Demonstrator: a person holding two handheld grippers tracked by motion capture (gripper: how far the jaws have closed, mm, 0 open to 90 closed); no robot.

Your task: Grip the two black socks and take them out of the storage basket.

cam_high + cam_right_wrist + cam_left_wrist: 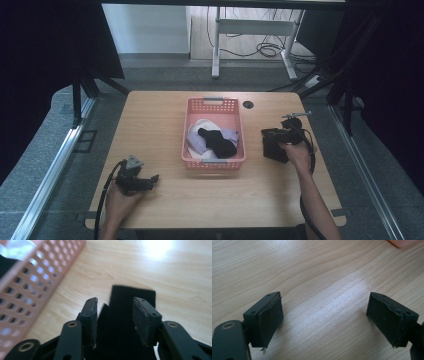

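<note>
Nearest the camera, the left gripper (150,179) sits at about 7 o'clock on the table (220,200), jaws spread wide over bare wood, holding nothing. Over at 3 o'clock the right gripper (267,134) hangs over one black sock (130,315) lying flat on the table just beside the basket; its jaws are partly open, straddling the sock but not pinching it as far as I can tell. Further back, one pink basket (213,103) with one more black sock (218,142) on pale clothes (197,141). I'd guess one out, the rest to go.
</note>
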